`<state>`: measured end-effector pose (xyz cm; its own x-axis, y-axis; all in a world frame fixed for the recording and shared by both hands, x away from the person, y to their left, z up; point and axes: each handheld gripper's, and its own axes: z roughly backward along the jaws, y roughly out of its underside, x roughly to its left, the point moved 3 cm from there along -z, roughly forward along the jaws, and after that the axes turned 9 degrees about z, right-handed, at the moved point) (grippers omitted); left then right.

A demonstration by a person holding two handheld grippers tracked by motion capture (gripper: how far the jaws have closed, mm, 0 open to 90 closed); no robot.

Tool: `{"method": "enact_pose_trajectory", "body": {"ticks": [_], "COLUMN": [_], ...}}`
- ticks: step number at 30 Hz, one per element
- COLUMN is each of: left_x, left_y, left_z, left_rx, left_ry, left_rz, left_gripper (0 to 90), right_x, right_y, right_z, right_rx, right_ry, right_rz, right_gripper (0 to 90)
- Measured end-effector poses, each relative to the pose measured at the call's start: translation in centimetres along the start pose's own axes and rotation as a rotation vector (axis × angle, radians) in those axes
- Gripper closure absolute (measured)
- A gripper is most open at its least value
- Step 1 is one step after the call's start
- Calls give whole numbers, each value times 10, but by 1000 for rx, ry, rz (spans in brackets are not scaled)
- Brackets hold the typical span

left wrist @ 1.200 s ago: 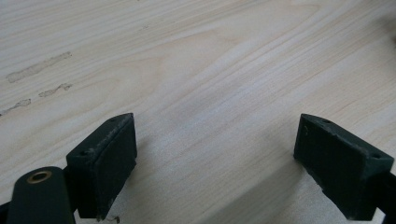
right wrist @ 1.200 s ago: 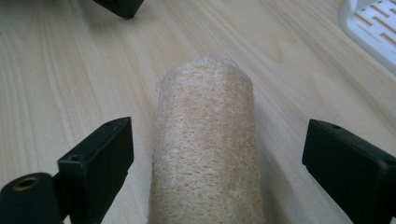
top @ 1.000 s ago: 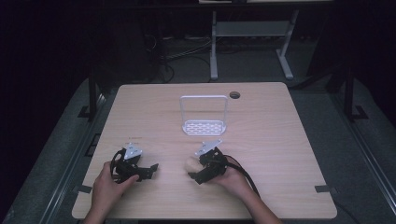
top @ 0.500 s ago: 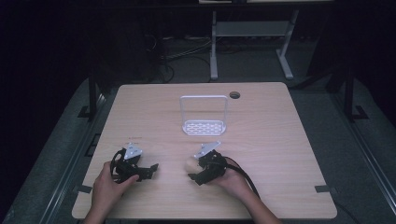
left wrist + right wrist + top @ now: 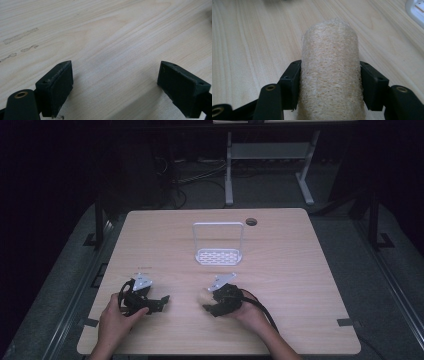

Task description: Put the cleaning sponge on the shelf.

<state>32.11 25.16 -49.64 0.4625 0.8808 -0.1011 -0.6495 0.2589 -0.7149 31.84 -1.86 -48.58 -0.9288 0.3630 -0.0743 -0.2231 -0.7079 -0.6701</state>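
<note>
Closing right tongs [image 5: 329, 82] squeeze loofah [image 5: 330, 72], pads touching; left tongs [image 5: 115, 87] gape over bare table [image 5: 105, 37].

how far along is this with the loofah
Early. Done: the right gripper has just closed its jaws onto the loofah, pads touching its sides. In hand: the loofah lies on the table. Left: lifting it, perhaps toward the white rack. The left gripper is open.

High view looks down on the table [image 5: 300, 270]; both gripper views skim its wood closely.
</note>
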Motion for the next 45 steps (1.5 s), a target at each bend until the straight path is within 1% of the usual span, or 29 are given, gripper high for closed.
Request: {"method": "enact_pose_trajectory", "body": {"ticks": [6,14,19,27,40,45], "left_x": [0,0,0,0,0,0], "left_y": [0,0,0,0,0,0], "left_z": [0,0,0,0,0,0], "left_rx": [0,0,0,1,-3,-3], "left_ry": [0,0,0,0,0,0], "left_rz": [0,0,0,0,3,3], "left_gripper": [126,126,126,126,126,126], "right_x": [-1,-5,-9,-15,-31,-38], "right_y": [0,1,1,2,0,-1], "right_z": [2,7,11,16,23,26], "right_rx": [0,-5,-15,-25,-45,-48], "right_ry": [5,23,33,49,74,91], "right_rz": [-4,-12,-32,-44,-76,-83], "right_gripper": [407,408,408,408,408,409]}}
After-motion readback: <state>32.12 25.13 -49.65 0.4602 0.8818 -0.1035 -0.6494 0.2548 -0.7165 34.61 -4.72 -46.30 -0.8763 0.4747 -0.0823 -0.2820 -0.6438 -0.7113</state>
